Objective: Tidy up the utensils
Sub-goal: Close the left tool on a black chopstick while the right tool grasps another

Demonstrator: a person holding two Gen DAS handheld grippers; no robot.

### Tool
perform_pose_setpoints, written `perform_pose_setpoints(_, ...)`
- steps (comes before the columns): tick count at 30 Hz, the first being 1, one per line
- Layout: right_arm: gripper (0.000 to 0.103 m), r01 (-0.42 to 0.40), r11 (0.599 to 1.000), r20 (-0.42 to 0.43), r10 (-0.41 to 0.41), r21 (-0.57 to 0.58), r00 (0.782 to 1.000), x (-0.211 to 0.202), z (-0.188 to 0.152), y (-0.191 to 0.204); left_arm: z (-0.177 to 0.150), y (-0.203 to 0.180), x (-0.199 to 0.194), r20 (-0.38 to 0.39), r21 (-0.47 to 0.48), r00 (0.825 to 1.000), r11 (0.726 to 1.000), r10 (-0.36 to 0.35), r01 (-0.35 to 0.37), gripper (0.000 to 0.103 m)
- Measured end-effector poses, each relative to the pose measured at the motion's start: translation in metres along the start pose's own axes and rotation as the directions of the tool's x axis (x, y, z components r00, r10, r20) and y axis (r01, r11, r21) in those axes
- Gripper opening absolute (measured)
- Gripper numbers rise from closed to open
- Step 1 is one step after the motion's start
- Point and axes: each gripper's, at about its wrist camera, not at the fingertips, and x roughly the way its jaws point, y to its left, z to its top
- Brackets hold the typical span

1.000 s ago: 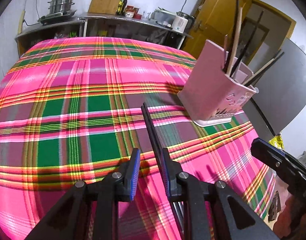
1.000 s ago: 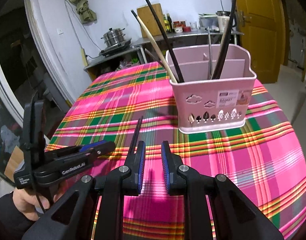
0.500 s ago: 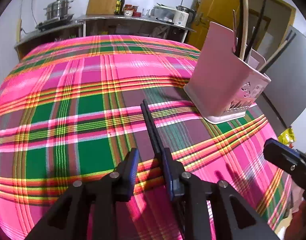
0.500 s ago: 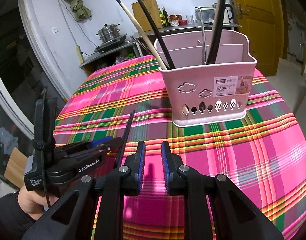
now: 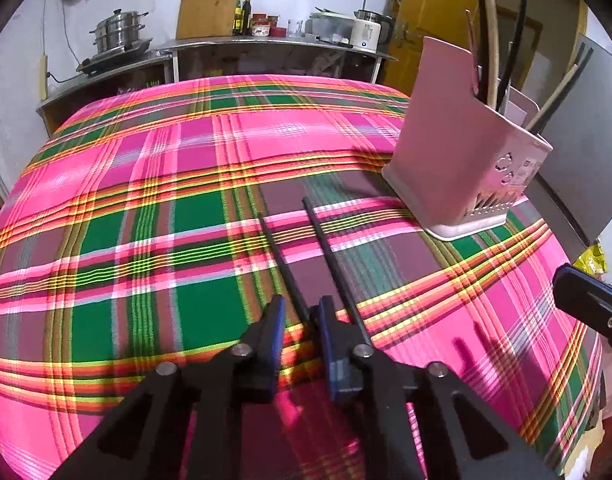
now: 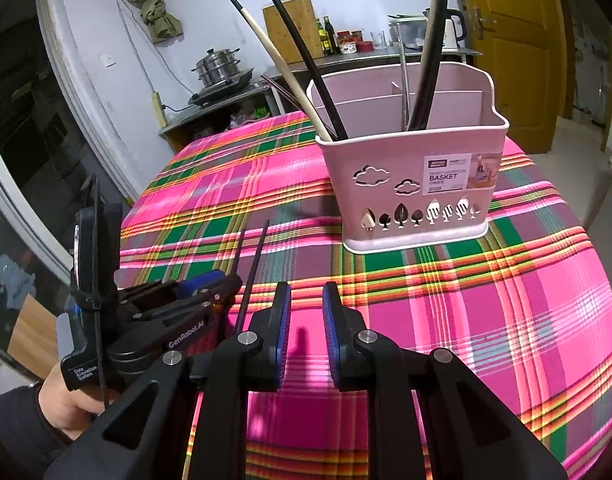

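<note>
Two black chopsticks lie on the plaid tablecloth. One chopstick (image 5: 283,264) runs between the fingers of my left gripper (image 5: 301,320), whose jaws stand narrowly apart around it. The other chopstick (image 5: 334,264) lies just right of the right finger. Both show in the right wrist view (image 6: 253,268) beside the left gripper (image 6: 193,292). A pink utensil basket (image 6: 410,176) holding several chopsticks stands ahead; it also shows in the left wrist view (image 5: 462,160). My right gripper (image 6: 306,316) is open and empty above the cloth.
The table (image 5: 145,200) is round with a pink and green plaid cloth. A counter (image 5: 265,44) with a steel pot, bottles, jars and a kettle stands behind. A yellow door (image 6: 518,40) is at the back right. The right gripper's tip (image 5: 586,300) shows at the right edge.
The two chopsticks, which lay together, have spread apart. My left gripper has moved forward and lower so one chopstick sits between its fingers. The right gripper moved closer to the basket.
</note>
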Motion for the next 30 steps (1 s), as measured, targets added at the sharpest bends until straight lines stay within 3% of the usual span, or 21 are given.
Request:
perform_pose_setpoints(3,0.017,-0.001,1.000,-0.001,0.001,-0.005,1.000,-0.001,0.001,0.002,-0.002,0.016,-0.005,-0.011,-0.024,1.000,0.999,-0.029,0.029,0.010)
perform_pose_setpoints(16,0.017,-0.047,0.998,-0.072,0.044,-0.049,0.996,0.042,0.001,0.029,-0.022,0.099,-0.037,-0.005,-0.131,0.999,0.991,0.039,-0.039,0.008)
perform_pose_setpoints(30,0.017,-0.031,0.992,-0.148,0.014,-0.118,0.989,0.110,0.021,0.054,-0.004,0.115,-0.024,0.006,-0.214,1.000,0.977,0.011,-0.010,0.008)
